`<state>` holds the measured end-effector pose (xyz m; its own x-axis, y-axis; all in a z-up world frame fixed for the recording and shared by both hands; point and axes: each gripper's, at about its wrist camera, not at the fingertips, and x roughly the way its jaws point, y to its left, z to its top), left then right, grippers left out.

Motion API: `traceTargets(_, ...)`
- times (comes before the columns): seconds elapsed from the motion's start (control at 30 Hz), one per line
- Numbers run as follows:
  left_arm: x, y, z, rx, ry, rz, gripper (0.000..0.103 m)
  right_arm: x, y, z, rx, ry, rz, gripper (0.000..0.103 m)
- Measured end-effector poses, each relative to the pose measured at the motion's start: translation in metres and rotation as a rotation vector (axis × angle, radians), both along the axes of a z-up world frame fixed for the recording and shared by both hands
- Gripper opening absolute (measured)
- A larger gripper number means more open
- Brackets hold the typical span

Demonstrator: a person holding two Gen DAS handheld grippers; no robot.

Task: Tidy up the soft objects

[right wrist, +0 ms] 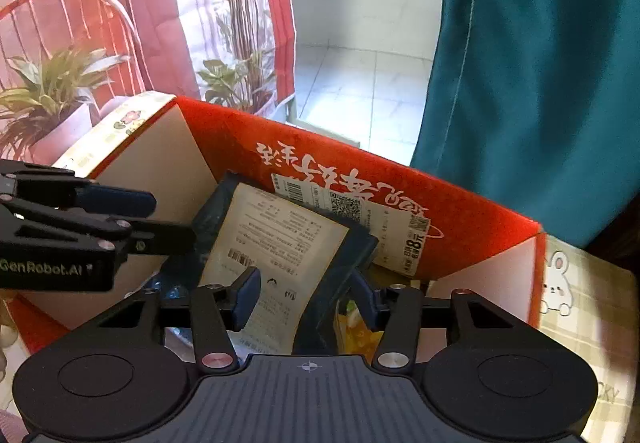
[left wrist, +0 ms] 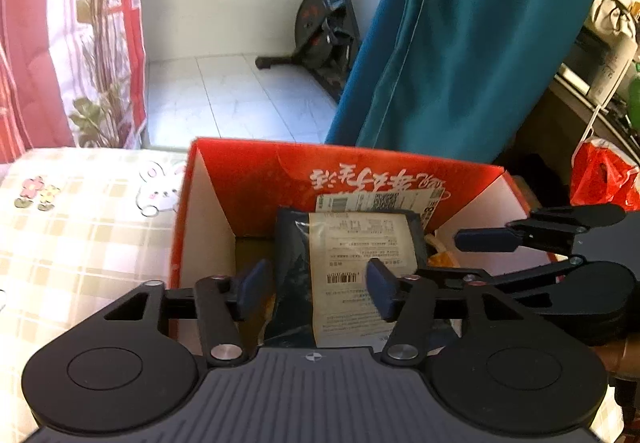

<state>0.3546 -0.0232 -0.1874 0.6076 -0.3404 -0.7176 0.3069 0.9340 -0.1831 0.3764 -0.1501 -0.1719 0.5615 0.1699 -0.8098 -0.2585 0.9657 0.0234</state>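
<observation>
Dark packaged item (left wrist: 344, 275) with pale printed label stands tilted inside red cardboard box (left wrist: 256, 179) on table (left wrist: 80, 227). Left tool (left wrist: 316, 283) open, straddling package, pads clear. Right tool (right wrist: 306, 293) at box's 3 o'clock, half open around package edge; contact unclear.

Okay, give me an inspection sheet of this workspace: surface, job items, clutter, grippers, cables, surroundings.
Surface: checked tablecloth with cartoon rabbits.
Job's things: dark packet with a white label stands tilted in the open red box; yellow packaging lies beside it.
Clutter: red plastic bag beyond the box.
Grippers: left gripper open, pads either side of the packet, apart from it; right gripper astride the packet's lower end, contact unclear.
Cables: nothing seen.
Surroundings: teal curtain, exercise bike, plants, tiled floor.
</observation>
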Motion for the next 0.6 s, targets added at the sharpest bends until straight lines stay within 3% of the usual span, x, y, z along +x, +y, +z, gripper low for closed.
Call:
traceTargets(0.17,-0.022,0.002,0.016,0.032,-0.052,0.005,0.075,-0.021,-0.002,0.015,-0.03,-0.046,-0.014,0.058)
traceTargets(0.3,-0.043,0.003,0.028,0.047,-0.097,0.013,0.092,-0.044,-0.007,0.026,-0.033,-0.088,-0.049,0.08)
traceTargets(0.4,-0.06,0.0,0.034,0.067,-0.128,0.014,0.097,-0.06,-0.014,0.035,-0.01,-0.118,-0.077,0.097)
traceTargets(0.47,-0.072,-0.001,0.038,0.083,-0.144,0.015,0.1,-0.072,-0.018,0.041,0.003,-0.141,-0.095,0.102)
traceTargets(0.6,-0.094,-0.003,0.045,0.096,-0.175,0.02,0.103,-0.093,-0.025,0.049,0.014,-0.169,-0.126,0.102)
